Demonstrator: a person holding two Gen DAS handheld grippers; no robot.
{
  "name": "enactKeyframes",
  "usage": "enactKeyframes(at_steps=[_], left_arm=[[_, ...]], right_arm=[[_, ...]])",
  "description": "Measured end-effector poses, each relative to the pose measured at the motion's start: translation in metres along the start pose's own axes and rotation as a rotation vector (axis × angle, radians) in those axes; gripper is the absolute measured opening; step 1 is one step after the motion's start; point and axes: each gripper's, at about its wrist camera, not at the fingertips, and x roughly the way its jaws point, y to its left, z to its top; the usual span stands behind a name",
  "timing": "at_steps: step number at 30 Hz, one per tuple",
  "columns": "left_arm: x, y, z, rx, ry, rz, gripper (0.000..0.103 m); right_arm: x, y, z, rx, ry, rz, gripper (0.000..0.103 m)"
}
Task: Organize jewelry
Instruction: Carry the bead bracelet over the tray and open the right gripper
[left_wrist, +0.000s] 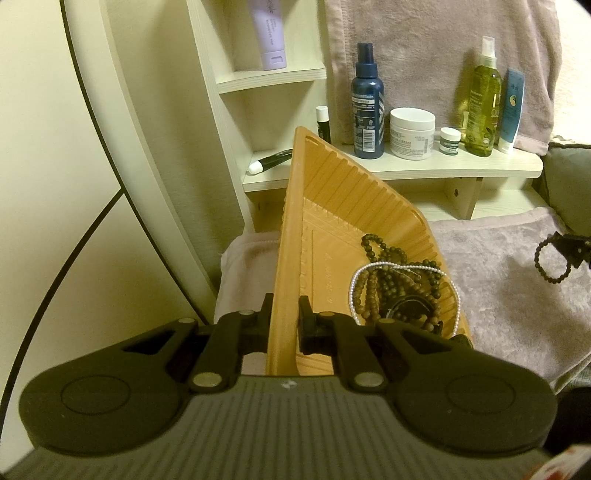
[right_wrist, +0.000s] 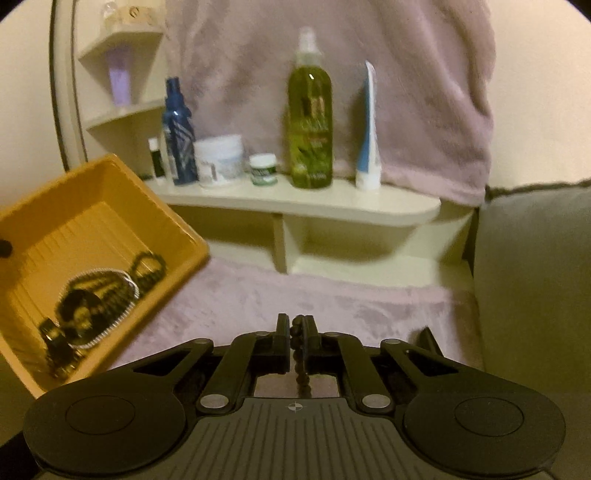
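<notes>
Orange tray (left_wrist: 295, 206): 1 wall pinched by left gripper (left_wrist: 283, 314); right gripper (right_wrist: 295, 328) beside it clamps 1 dark bead bracelet (right_wrist: 296, 332).

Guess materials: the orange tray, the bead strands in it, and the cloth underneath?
Orange tray: likely moulded plastic, matte, with ribbed walls and embossed lettering on the floor. Brown bead strand: dull round beads, possibly wood; cannot confirm. White bead strand: tiny glossy beads, pearl-like, maybe imitation. Mauve cloth: plush fabric with soft, shaded nap.
</notes>
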Motion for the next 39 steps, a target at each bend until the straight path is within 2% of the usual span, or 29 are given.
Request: enactKeyframes(at_steps=[10, 19, 24, 31, 39], left_arm=[[0.000, 0.000, 0.000, 0.001, 0.000, -0.001, 0.010], [0.000, -0.001, 0.000, 0.002, 0.000, -0.001, 0.010], [0.000, -0.001, 0.000, 0.003, 0.000, -0.001, 0.010], [-0.001, -0.001, 0.000, 0.003, 0.000, -0.002, 0.010], [0.000, -0.001, 0.000, -0.003, -0.001, -0.004, 0.010]], right_arm=[[-0.008, 0.019, 0.021, 0.012, -0.036, 0.074, 0.006], [-0.007, 0.055, 0.053, 0.023, -0.068, 0.211, 0.006], [0.000, 0.087, 0.069, 0.011, -0.072, 0.303, 0.006], [0.014, 0.130, 0.083, 0.013, -0.049, 0.420, 0.006], [0.046, 0.156, 0.071, 0.006, 0.019, 0.507, 0.006]])
